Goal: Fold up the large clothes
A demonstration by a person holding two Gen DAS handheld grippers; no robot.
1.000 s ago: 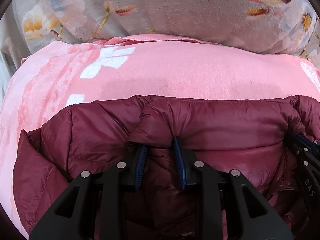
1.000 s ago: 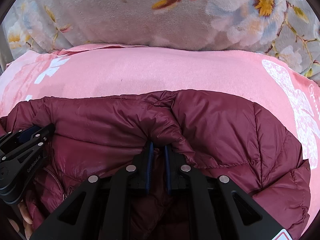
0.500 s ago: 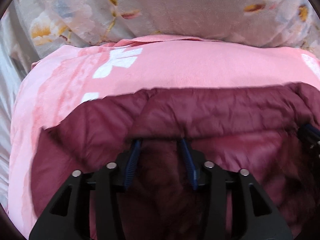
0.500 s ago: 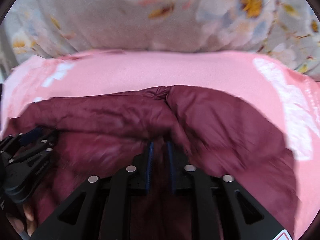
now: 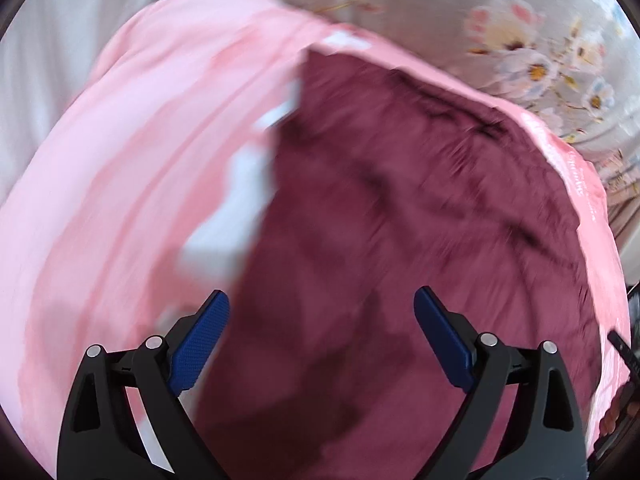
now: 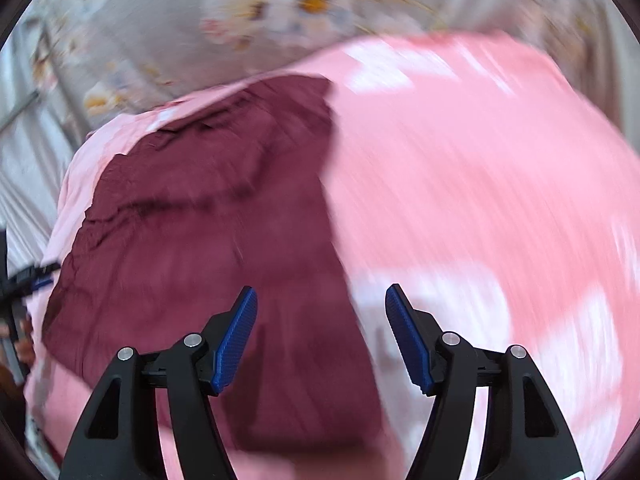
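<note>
Both tools have let go and pulled back: left tool (image 5: 322,338) and right tool (image 6: 321,334) now hang spread, gripping nothing. Maroon jacket (image 5: 400,240) lies flat on the pink blanket (image 5: 120,200), its long axis running away toward the blanket's far edge.

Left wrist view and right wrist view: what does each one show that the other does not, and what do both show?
Only the left wrist view shows the open left hand-held gripper and faint script on the pink blanket's right edge. Only the right wrist view shows the open right hand-held gripper, with blurred white patches on the blanket to its right. Both show the maroon jacket lying released on the blanket, with floral bedding behind.
</note>
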